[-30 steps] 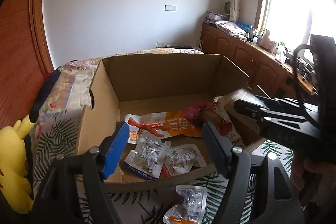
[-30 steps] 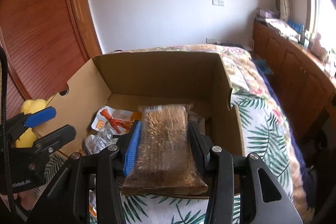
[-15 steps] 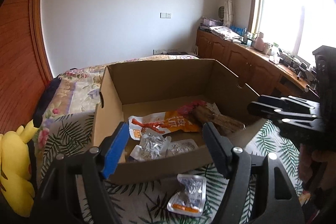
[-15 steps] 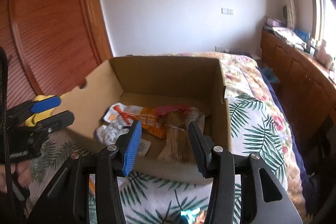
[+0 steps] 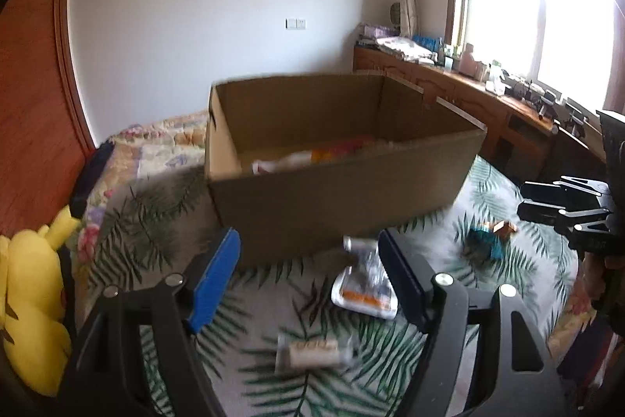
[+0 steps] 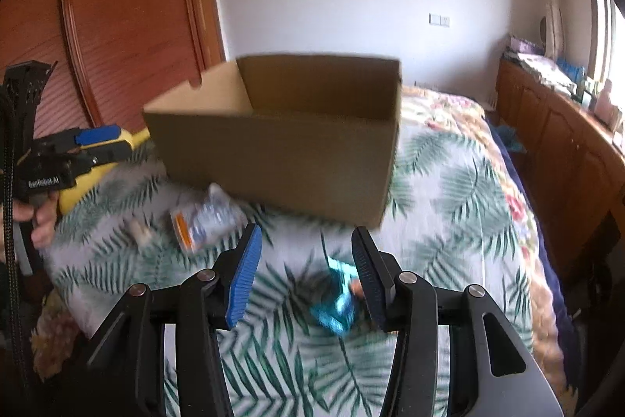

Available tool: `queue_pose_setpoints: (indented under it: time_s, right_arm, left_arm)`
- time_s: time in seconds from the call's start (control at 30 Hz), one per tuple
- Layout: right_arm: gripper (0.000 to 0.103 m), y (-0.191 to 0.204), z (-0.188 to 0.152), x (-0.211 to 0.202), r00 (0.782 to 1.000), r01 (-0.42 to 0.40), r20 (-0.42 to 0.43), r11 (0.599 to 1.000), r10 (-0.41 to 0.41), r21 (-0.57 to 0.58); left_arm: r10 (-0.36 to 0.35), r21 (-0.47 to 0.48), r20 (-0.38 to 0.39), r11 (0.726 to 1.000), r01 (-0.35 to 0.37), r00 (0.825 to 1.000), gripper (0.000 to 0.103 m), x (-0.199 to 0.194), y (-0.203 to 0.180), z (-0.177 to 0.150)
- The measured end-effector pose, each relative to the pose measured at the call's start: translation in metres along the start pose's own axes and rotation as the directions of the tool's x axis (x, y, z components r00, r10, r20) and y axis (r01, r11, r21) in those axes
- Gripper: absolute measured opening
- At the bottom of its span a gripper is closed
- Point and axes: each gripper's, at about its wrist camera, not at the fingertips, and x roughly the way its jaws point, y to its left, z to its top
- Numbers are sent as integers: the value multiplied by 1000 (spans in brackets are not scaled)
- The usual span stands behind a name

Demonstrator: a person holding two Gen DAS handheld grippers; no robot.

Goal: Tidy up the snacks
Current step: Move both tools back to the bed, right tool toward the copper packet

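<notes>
An open cardboard box (image 5: 340, 182) (image 6: 281, 147) stands on the leaf-print bed, with snack packets (image 5: 308, 156) inside. My left gripper (image 5: 308, 280) is open and empty, in front of the box. A clear packet with an orange stripe (image 5: 365, 284) (image 6: 203, 221) lies just inside its right finger. A small beige bar (image 5: 312, 352) lies nearer. My right gripper (image 6: 304, 276) is open and empty over the bedspread. A teal wrapped snack (image 6: 338, 303) (image 5: 484, 245) lies by its right finger.
A yellow plush toy (image 5: 31, 303) sits at the bed's left edge. A wooden wardrobe (image 6: 117, 6) stands on the left. A wooden counter with clutter (image 5: 488, 92) runs under the window on the right. The bedspread (image 6: 449, 206) stretches right of the box.
The right gripper let go of the brown packet into the box. Both grippers drew back from the box, so loose snacks on the bedspread have come into view.
</notes>
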Motion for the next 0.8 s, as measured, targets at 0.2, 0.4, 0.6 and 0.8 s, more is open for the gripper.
queue_pose_setpoints:
  time_s: [0.2,0.4,0.6,0.8]
  right_arm:
    - [49,-24,-32,10,997,49,-57,998,-47,26]
    - [49,-52,-43,24,989,108,-109,993,-101,55]
    - [49,-66,-49,44,979,108,-179,992,-95,68]
    - [49,-62,-43,56,975,105,-198,994,-99,20]
  left_arm:
    - [23,-16,-55,1000,-23,998,74,16,11,-32]
    - [49,-38,-87,998,-52,995,74,28,18,-54]
    - [48,-38,-114,998,-52,992,74,34,17,-60]
    - [50,-43,-126,997,-56,991,74,37,19,-60]
